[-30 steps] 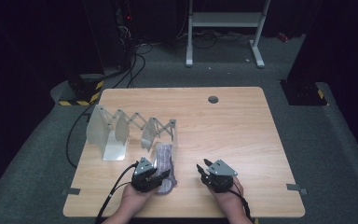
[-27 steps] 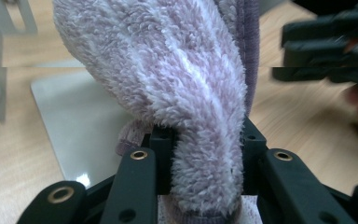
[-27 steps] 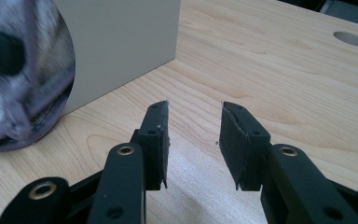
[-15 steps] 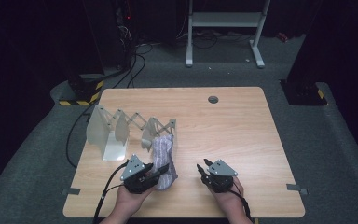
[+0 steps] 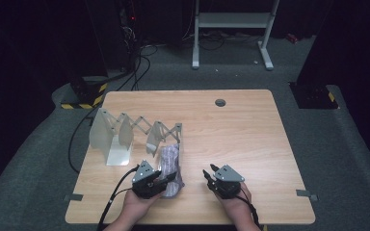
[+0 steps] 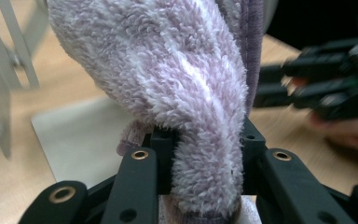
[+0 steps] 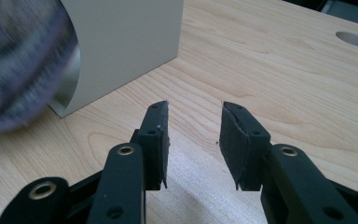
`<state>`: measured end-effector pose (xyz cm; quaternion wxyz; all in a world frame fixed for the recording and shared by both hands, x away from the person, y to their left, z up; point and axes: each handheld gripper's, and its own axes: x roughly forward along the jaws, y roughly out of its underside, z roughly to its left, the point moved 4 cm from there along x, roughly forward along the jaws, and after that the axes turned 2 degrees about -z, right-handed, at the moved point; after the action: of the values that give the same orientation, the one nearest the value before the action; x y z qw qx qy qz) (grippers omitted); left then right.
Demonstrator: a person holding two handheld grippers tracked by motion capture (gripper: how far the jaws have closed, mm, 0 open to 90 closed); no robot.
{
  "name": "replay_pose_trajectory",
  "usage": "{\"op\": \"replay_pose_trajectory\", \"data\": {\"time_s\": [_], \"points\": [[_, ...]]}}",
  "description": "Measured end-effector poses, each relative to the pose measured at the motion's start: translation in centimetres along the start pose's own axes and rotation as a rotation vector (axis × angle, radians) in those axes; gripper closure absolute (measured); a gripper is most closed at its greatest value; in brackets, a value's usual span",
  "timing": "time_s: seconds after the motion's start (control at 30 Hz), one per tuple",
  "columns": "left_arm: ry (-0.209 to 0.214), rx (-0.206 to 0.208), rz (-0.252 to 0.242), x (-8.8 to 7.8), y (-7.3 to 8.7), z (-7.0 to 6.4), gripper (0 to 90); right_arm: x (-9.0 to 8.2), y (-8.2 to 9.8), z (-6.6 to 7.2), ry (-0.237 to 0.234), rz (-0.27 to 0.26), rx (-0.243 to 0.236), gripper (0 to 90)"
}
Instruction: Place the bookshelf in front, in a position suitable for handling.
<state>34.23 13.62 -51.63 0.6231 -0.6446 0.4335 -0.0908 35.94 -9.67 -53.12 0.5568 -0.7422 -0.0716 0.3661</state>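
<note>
- Left gripper (image 5: 166,180) pinches the purple towel (image 6: 177,93) tight; it could snag on the folding rack (image 5: 125,134)
- Right gripper (image 7: 193,140) sits part-open, empty

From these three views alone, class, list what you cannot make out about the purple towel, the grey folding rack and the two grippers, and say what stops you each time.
- Purple towel: its full extent, cut off by the left gripper view's top edge; in the right gripper view it is a blur.
- Left gripper: its pads, buried in the towel's pile.
- Right gripper: motion-blurred in the left gripper view.
- Grey folding rack: how its panels join, too small from the high view.
</note>
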Motion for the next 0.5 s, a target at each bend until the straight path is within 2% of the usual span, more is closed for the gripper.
{"op": "replay_pose_trajectory", "data": {"time_s": [0.13, 0.2, 0.33, 0.4, 0.5], "points": [[0.0, -0.005, 0.087, 1.8, 1.3, 0.4, 67.6, 0.0, 0.1, 0.1, -0.002, 0.001, 0.003, 62.4], [0.002, -0.003, 0.113, 2.5, 1.8, 0.5, 67.6, 0.0, 0.1, 0.1, -0.002, 0.0, 0.004, 62.4], [0.002, -0.007, 0.111, 2.6, 1.8, 0.5, 67.7, 0.1, 0.1, 0.0, -0.003, 0.003, 0.007, 62.4], [-0.011, 0.0, 0.107, 2.4, 1.5, 0.7, 67.6, 0.1, 0.1, 0.1, -0.003, 0.003, 0.007, 62.4], [-0.032, -0.009, 0.094, 2.1, 0.8, 1.2, 67.6, 0.0, 0.1, 0.1, -0.003, 0.0, 0.005, 62.4]]}}
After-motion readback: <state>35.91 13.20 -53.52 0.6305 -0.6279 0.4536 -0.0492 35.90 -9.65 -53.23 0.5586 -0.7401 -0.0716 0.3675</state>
